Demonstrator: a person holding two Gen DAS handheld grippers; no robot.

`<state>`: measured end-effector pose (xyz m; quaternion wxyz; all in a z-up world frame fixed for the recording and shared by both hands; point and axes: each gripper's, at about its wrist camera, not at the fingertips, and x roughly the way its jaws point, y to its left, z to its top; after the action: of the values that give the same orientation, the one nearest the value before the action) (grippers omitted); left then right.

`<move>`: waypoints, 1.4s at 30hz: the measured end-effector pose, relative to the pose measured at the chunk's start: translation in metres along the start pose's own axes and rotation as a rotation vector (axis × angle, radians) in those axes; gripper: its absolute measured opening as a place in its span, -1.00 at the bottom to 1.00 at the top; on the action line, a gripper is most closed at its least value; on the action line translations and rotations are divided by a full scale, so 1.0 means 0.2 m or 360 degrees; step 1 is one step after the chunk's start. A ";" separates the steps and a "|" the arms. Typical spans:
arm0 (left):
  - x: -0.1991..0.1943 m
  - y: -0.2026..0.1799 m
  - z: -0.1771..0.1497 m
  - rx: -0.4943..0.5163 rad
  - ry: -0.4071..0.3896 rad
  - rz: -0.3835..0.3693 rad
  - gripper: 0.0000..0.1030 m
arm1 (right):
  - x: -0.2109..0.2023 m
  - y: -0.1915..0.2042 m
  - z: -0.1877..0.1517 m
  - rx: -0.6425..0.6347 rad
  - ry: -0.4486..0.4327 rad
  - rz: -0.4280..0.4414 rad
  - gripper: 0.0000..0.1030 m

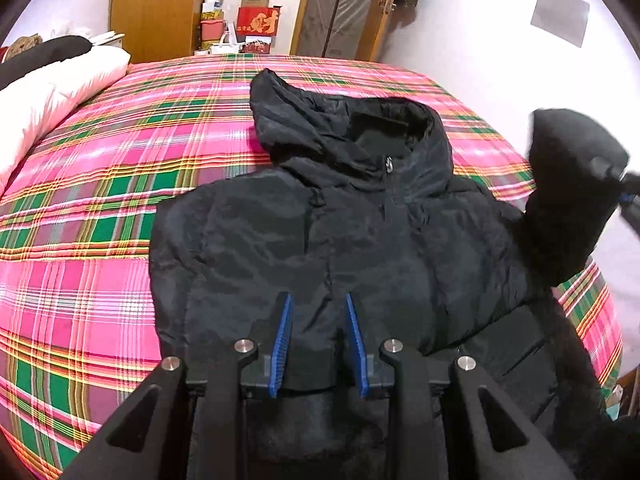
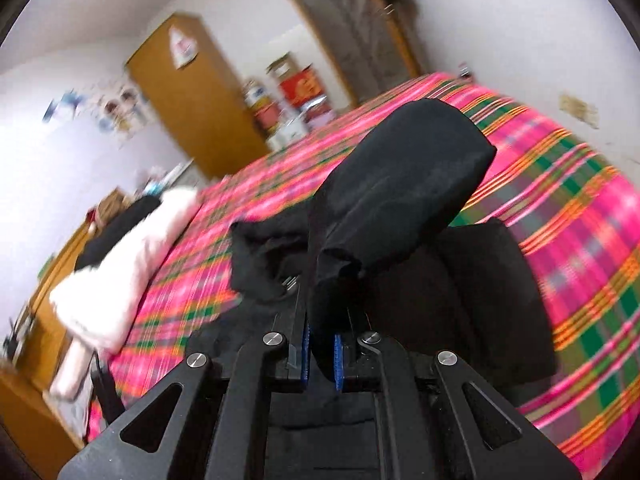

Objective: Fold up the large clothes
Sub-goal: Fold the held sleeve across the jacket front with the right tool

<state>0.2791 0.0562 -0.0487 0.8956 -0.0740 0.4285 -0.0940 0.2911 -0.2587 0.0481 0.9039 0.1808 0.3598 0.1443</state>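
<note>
A black hooded padded jacket (image 1: 320,216) lies front up on the plaid bed, hood toward the far side. My left gripper (image 1: 318,300) is open, its blue pads hovering over the jacket's lower front. My right gripper (image 2: 320,344) is shut on the jacket's right sleeve (image 2: 400,184), which stands lifted above the jacket. In the left wrist view the lifted sleeve (image 1: 572,196) hangs at the right edge, with part of the right gripper beside it. The rest of the jacket (image 2: 460,300) lies under the sleeve.
The bed has a pink and green plaid cover (image 1: 100,208). A white quilt (image 1: 52,92) with a dark garment lies at the bed's left side. A wooden wardrobe (image 1: 156,4), boxes (image 1: 256,20) and a door (image 1: 344,4) stand behind the bed.
</note>
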 end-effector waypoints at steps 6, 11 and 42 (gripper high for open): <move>-0.03 0.05 0.03 -0.0060 -0.0034 -0.0012 -0.45 | 0.36 0.15 -0.24 -0.0138 0.0271 0.0036 -0.84; -0.03 0.09 0.05 -0.0101 -0.0045 -0.0008 -0.45 | 0.55 0.19 -0.41 -0.0192 0.0437 0.0029 -0.76; 0.22 -0.08 0.04 -0.0230 0.0129 -0.0356 -0.77 | 0.17 -0.12 -0.20 -0.0216 0.0141 -0.0406 -0.06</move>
<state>0.3098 0.0311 -0.0737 0.8538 -0.1818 0.4590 -0.1650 0.2893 -0.2579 -0.0087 0.9083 0.0655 0.4088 0.0601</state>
